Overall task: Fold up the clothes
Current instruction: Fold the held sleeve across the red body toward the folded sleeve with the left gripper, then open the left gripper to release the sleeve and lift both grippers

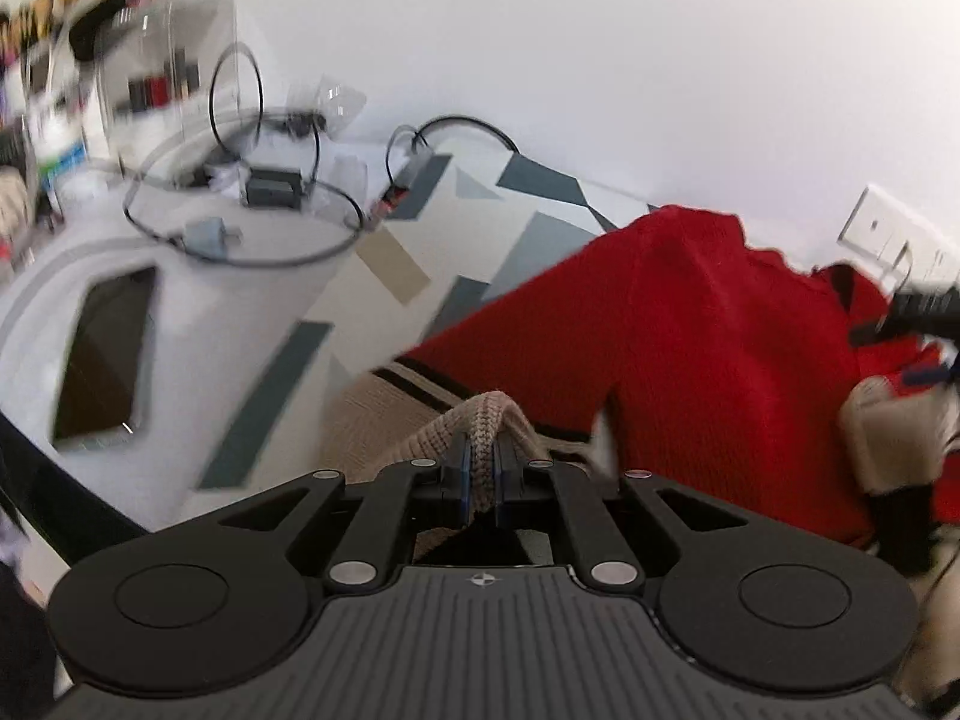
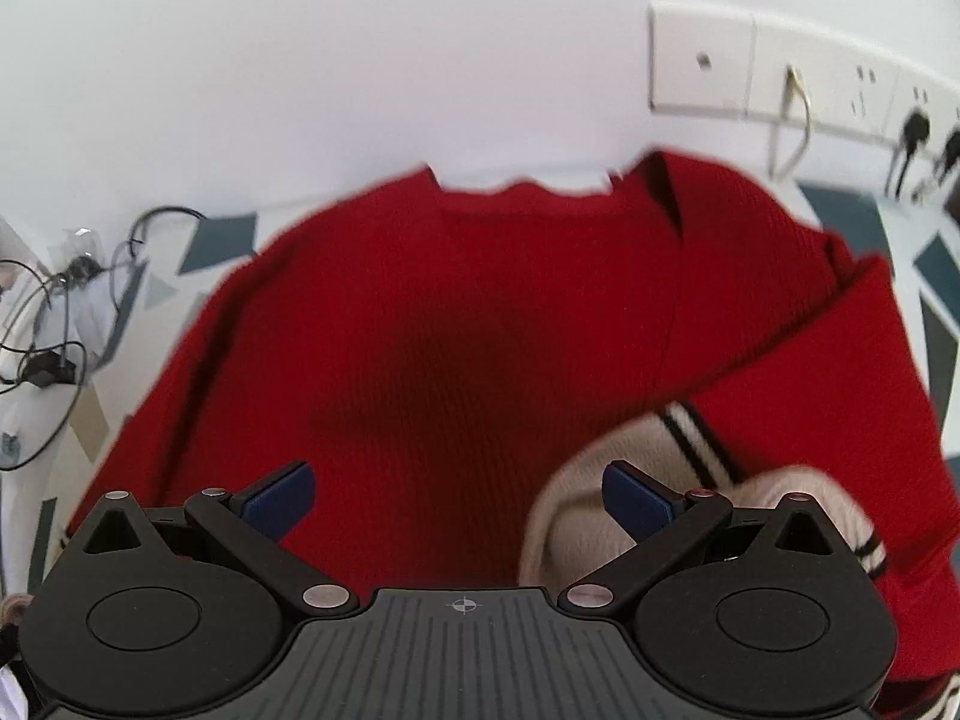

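A red knit sweater [image 1: 690,324] with beige ribbed trim and black stripes lies on the patterned table. My left gripper [image 1: 482,468] is shut on the sweater's beige ribbed hem [image 1: 489,420], lifting a fold of it. In the right wrist view the sweater [image 2: 456,324] fills the middle, with a beige striped cuff [image 2: 672,450] at the lower right. My right gripper [image 2: 459,498] is open just above the red fabric, its right finger over the cuff. It also shows at the right edge of the left wrist view [image 1: 918,312].
A geometric grey, beige and white tablecloth [image 1: 420,252] covers the table. At the left are a dark tablet [image 1: 102,360], black cables [image 1: 252,240] and a small black box [image 1: 273,189]. Wall sockets [image 2: 810,84] with plugged cords are at the back right. A white wall is behind.
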